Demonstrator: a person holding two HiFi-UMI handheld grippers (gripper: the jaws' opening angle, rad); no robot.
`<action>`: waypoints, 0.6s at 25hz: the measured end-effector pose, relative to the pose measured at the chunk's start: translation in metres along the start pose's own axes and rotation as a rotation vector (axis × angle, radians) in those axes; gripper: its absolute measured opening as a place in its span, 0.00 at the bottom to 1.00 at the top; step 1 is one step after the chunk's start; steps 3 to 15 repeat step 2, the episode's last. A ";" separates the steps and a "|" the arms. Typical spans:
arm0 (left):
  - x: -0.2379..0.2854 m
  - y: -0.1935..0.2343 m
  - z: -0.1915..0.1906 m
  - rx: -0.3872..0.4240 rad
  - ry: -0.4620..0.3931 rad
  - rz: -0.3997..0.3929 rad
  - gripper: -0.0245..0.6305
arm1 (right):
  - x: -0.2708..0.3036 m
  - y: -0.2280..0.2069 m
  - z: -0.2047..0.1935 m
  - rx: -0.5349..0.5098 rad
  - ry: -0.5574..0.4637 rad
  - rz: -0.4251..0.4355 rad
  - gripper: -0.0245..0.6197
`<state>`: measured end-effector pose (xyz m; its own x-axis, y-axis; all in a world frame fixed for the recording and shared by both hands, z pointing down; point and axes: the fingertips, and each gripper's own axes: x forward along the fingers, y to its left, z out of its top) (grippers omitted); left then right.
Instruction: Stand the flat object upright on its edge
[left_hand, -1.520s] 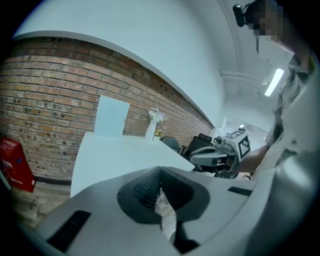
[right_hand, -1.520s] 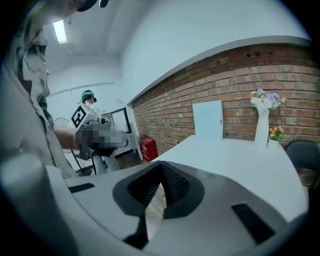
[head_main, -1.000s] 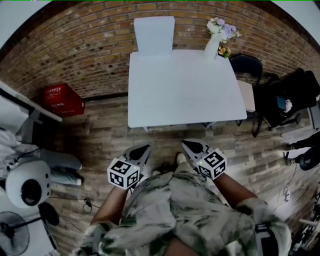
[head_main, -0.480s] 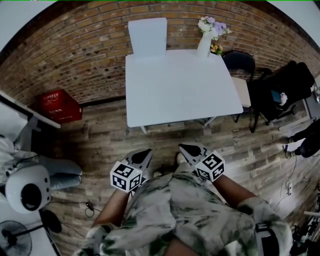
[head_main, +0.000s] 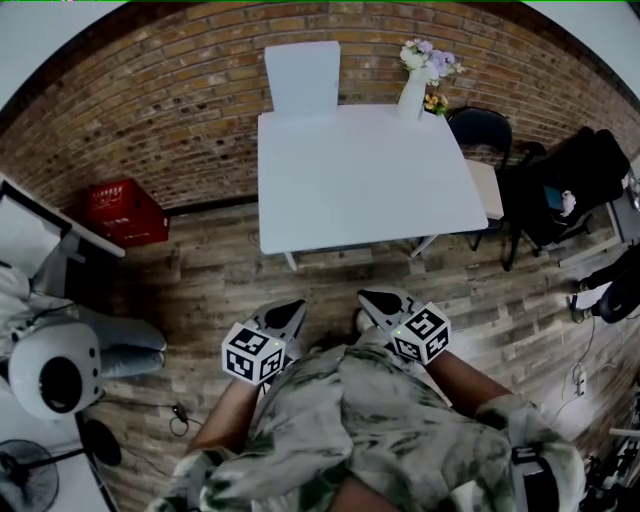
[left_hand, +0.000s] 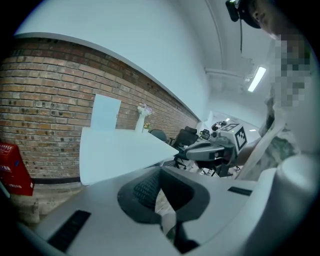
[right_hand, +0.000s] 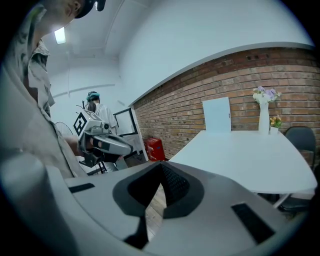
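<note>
A white table (head_main: 370, 180) stands against the brick wall ahead of me. A white flat panel (head_main: 303, 77) stands upright at its far edge, also seen as the panel (left_hand: 106, 114) and the panel (right_hand: 216, 115). My left gripper (head_main: 288, 313) and right gripper (head_main: 382, 300) hang close to my body over the wooden floor, well short of the table. Both are shut with nothing between the jaws. In the left gripper view the left gripper (left_hand: 161, 199) points at the table with the right gripper (left_hand: 202, 150) beside it. The right gripper (right_hand: 159, 194) sees the left gripper (right_hand: 104, 143).
A white vase of flowers (head_main: 418, 85) stands on the table's far right corner. A red crate (head_main: 124, 212) sits on the floor at the left wall. Black chairs (head_main: 560, 190) stand to the right. A white round device (head_main: 55, 372) and a fan (head_main: 25, 475) are at my left.
The head view has shifted a little, so the table sits slightly higher in frame. Both grippers stay shut near my body, almost where they were.
</note>
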<state>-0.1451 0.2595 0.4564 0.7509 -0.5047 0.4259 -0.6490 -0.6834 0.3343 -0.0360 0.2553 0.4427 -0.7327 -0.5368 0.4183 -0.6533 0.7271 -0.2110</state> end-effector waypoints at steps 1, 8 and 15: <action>-0.003 0.001 -0.001 0.000 0.001 -0.001 0.07 | 0.001 0.003 0.000 -0.001 0.000 0.000 0.07; -0.006 0.001 -0.002 -0.001 0.001 -0.002 0.07 | 0.002 0.007 0.000 -0.002 0.001 -0.001 0.07; -0.006 0.001 -0.002 -0.001 0.001 -0.002 0.07 | 0.002 0.007 0.000 -0.002 0.001 -0.001 0.07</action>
